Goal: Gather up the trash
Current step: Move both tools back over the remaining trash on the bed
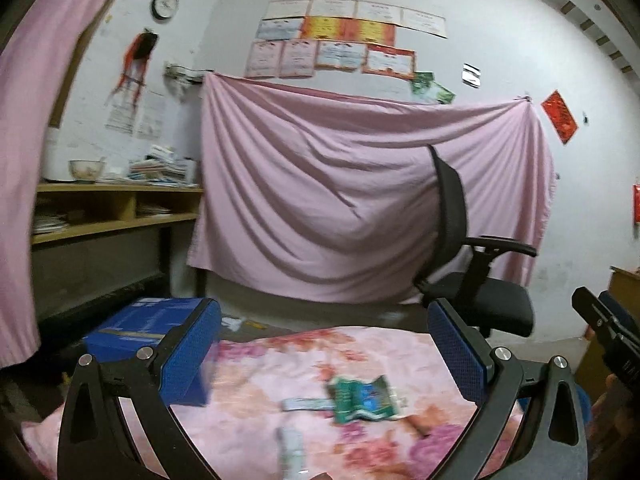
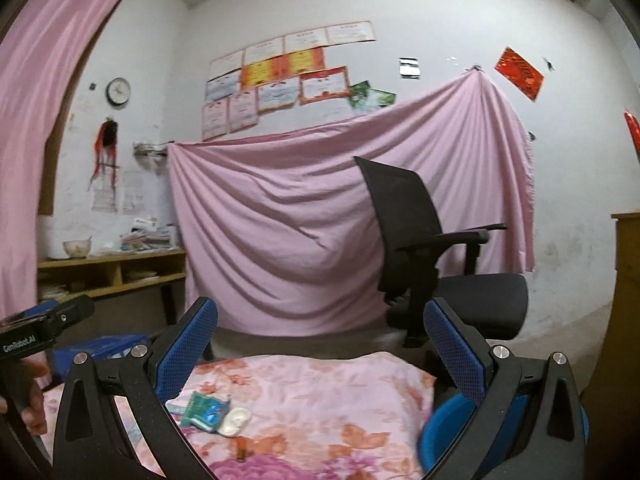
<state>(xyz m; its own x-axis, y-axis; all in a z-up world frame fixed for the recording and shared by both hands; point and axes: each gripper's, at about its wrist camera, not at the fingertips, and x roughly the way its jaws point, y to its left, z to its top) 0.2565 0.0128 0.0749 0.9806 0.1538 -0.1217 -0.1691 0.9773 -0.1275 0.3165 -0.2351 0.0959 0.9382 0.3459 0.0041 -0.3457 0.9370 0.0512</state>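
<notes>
Item 1: green-and-blue snack wrapper (image 1: 362,398), crumpled, lay on the floral cloth (image 1: 380,344) beside a white scrap (image 2: 236,421) and a small brown stub (image 2: 241,454).

Handling, judged: very light, thin, soft, likely slick; best pinched at a raised crumpled edge rather than pressed flat.

Left gripper (image 1: 324,354): jaws wide apart, nothing between them.

Right gripper (image 2: 320,354): likewise spread, empty. Blue bin (image 2: 448,428) sat just beside the cloth.
</notes>
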